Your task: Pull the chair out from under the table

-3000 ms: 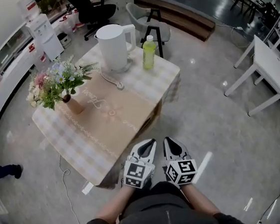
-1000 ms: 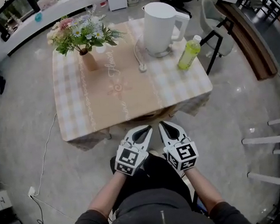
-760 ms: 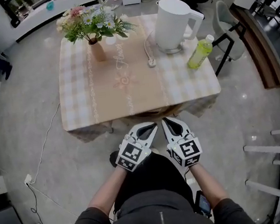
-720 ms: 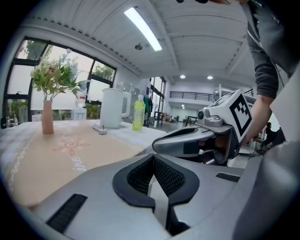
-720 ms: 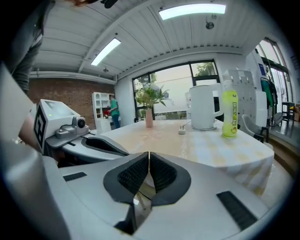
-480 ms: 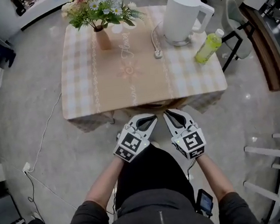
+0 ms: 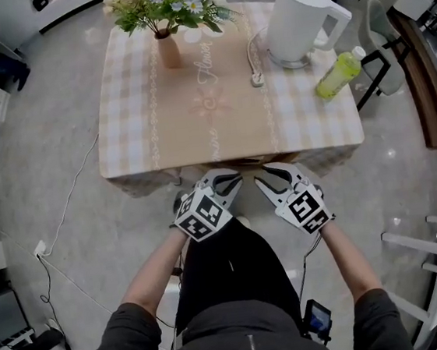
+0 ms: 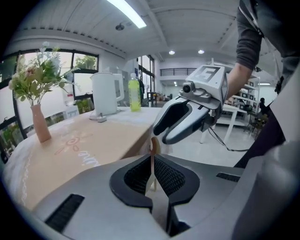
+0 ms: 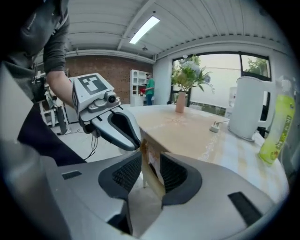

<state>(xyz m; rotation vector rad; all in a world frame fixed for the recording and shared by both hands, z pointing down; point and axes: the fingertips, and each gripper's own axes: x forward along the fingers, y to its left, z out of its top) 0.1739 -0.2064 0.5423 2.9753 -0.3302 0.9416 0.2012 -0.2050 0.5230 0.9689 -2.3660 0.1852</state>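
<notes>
Approach step. Left tool (image 7: 227, 183) with jaws together and right tool (image 7: 270, 178) with jaws just parting on nothing, poised side by side at 6 o'clock of the counter (image 7: 127, 126). Chair (image 7: 242, 162) tucked beneath, at 12 o'clock, barely showing. Next, probably: lowering, clamping the backrest, pulling toward 6 o'clock.

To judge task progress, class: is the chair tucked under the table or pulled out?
Tucked under. In the head view only a brown sliver of the chair shows below the table's near edge.
</notes>
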